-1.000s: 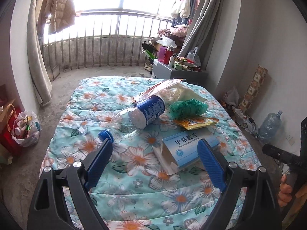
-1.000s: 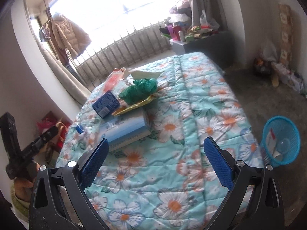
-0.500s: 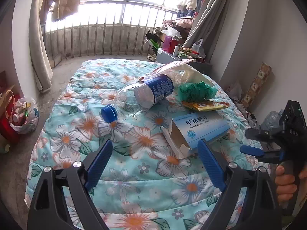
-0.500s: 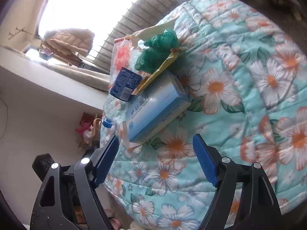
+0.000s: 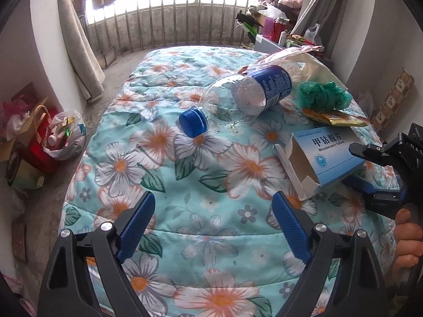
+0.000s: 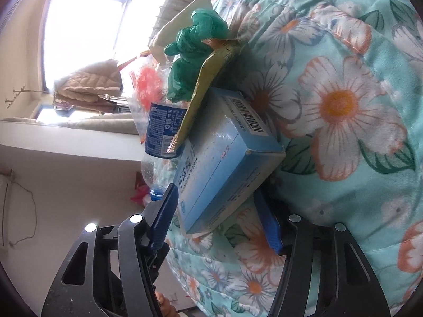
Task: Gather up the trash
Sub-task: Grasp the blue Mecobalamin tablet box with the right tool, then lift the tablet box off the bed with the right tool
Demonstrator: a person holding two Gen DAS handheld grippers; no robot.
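A bed covered with a turquoise quilt printed with white and orange flowers [image 5: 211, 185] carries the trash; a clear plastic bottle with a blue label [image 5: 253, 89] lies on its side near the middle, its blue screw cap [image 5: 193, 121] pointing toward the left wrist camera; behind it lies a crinkled clear plastic bag with red print [image 5: 288, 54]; beside the bottle sits a crumpled green plastic bag [image 5: 322, 95] resting on a flat yellow foil wrapper [image 5: 335, 117]; the wrapper overlaps the far end of a light-blue cardboard medicine box [image 5: 327, 155], whose near end flap hangs open and shows an empty inside. On the floor to the left of the bed stand a white plastic bag stuffed with rubbish [image 5: 63, 134] and a red bag [image 5: 39, 142]; a metal balcony railing [image 5: 171, 13] closes the far side.

The left gripper [image 5: 212, 222] hovers over bare quilt, tilted downward, its blue fingers spread wide with nothing between them. The right gripper [image 6: 216, 219] is rolled onto its side, so that one finger lies above the box and the other slides under it along the quilt; its fingers are closing around the box's closed end, the upper one just at the box's edge, though whether both press on it cannot be told. A hand [image 5: 407, 240] grips the right gripper's handle at the edge of the left wrist view.
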